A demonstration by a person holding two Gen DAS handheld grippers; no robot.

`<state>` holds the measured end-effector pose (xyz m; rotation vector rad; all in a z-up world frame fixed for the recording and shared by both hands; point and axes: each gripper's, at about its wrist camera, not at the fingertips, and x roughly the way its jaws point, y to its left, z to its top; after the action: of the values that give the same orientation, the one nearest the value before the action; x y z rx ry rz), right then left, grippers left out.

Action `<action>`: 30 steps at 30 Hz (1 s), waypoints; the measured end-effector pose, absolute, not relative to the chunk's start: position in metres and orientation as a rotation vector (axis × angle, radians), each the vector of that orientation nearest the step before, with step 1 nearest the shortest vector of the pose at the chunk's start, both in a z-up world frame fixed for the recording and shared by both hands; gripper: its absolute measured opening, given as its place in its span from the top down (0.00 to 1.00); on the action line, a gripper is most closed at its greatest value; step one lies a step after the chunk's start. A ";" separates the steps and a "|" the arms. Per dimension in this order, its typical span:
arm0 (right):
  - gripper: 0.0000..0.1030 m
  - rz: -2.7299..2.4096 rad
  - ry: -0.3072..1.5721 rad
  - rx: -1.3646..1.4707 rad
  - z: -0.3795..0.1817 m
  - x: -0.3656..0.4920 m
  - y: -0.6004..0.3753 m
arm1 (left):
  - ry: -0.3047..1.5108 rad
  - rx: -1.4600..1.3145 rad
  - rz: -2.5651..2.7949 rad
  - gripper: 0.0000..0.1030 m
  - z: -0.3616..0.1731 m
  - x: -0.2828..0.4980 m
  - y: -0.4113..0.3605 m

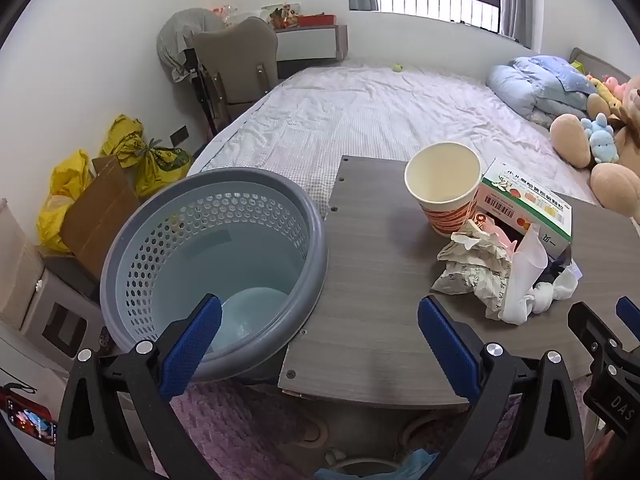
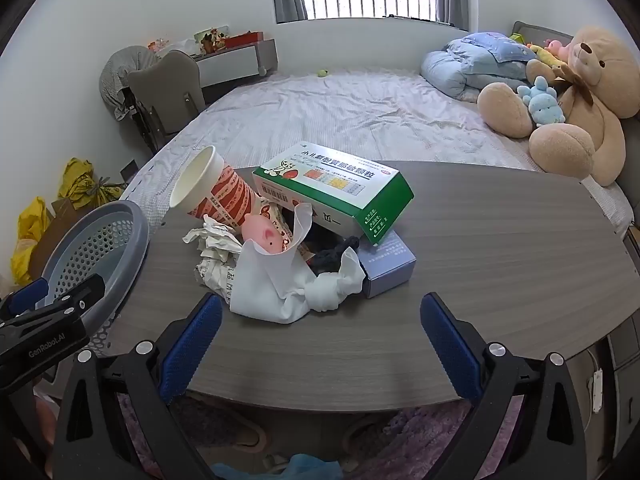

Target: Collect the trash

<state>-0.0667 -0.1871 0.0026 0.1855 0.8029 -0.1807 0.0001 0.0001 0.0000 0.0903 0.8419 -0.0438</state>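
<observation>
Bed fills the background in both views, with a large teddy bear and a folded blue quilt at its right end. Grey wood-grain table stands in front of it and carries the trash pile.

Left gripper: held low at the near table edge, jaws spread wide, nothing between them. One blue pad overlaps the rim of the grey-blue perforated basket; the other hangs over bare table. Basket sits just beside the table's left edge, and only its pale bottom shows inside.

Right gripper: also low at the near edge, jaws spread, nothing held, aimed at the pile, with the white tissue nearest to it.

Pile, large to small: green-and-white medicine box lying tilted on top of a pale blue box; paper cup, leaning against the pile; crumpled printed paper; a pink item and dark fabric partly buried.

View differences: the left wrist view shows the basket interior and the cup mouth from above; the pale blue box shows clearly only in the right wrist view. Yellow bags lie on the floor by the wall.
</observation>
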 end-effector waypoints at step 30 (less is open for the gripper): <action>0.08 -0.171 0.757 0.210 0.014 -0.083 -0.191 | 0.776 0.130 -0.036 0.06 0.019 -0.021 -0.007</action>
<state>-0.0832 -0.1906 0.0137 0.2098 0.7575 -0.1714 -0.0206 -0.0068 0.0190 0.1304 0.7758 -0.0356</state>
